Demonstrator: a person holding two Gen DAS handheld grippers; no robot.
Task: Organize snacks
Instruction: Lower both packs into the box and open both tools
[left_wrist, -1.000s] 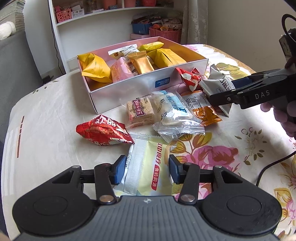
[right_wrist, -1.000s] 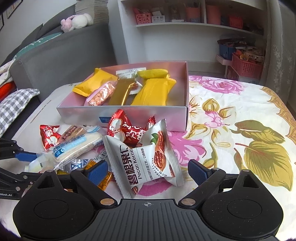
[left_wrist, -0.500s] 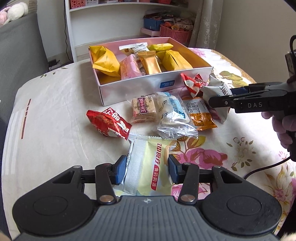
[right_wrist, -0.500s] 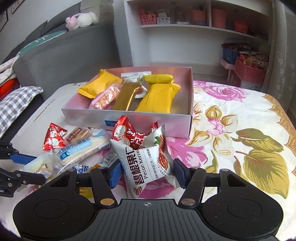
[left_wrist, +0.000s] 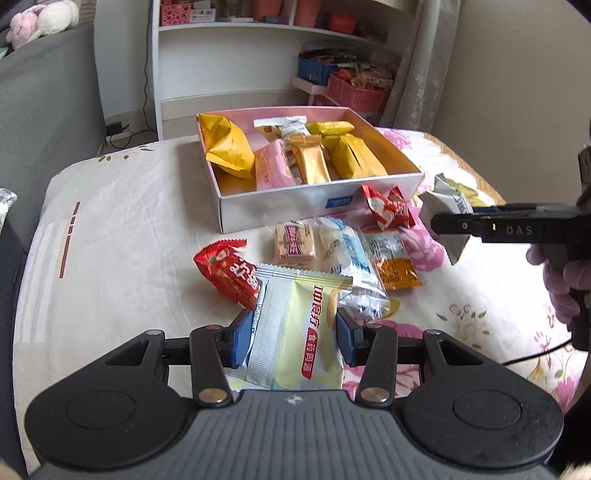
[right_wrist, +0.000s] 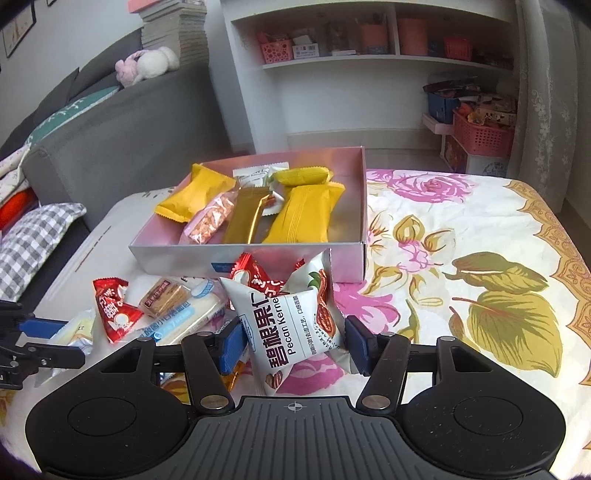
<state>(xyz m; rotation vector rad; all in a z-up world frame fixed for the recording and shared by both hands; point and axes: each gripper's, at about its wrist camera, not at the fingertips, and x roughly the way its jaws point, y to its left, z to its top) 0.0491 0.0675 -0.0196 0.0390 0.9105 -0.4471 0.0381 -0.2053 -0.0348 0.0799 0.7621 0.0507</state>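
My left gripper (left_wrist: 293, 338) is shut on a pale green and white snack packet (left_wrist: 295, 328), lifted above the table. My right gripper (right_wrist: 295, 343) is shut on a white pecan kernel packet (right_wrist: 291, 325), also lifted; it shows in the left wrist view (left_wrist: 448, 218). The pink open box (left_wrist: 314, 201) (right_wrist: 255, 254) holds yellow, gold and pink packets. In front of it lie loose snacks: a red packet (left_wrist: 231, 273), a brown biscuit (left_wrist: 293, 245), a blue-white packet (left_wrist: 343, 251), an orange packet (left_wrist: 393, 260) and a red candy packet (left_wrist: 388, 208).
The table has a floral cloth (right_wrist: 461, 258). A grey sofa (right_wrist: 92, 147) stands to the left. A white shelf unit (right_wrist: 369, 74) and pink baskets (right_wrist: 482, 136) stand behind the table. A black cable (left_wrist: 546, 350) trails from the right gripper.
My right gripper closed on the pecan packet and lifted it. My left gripper rose and moved forward with the green packet held in it.
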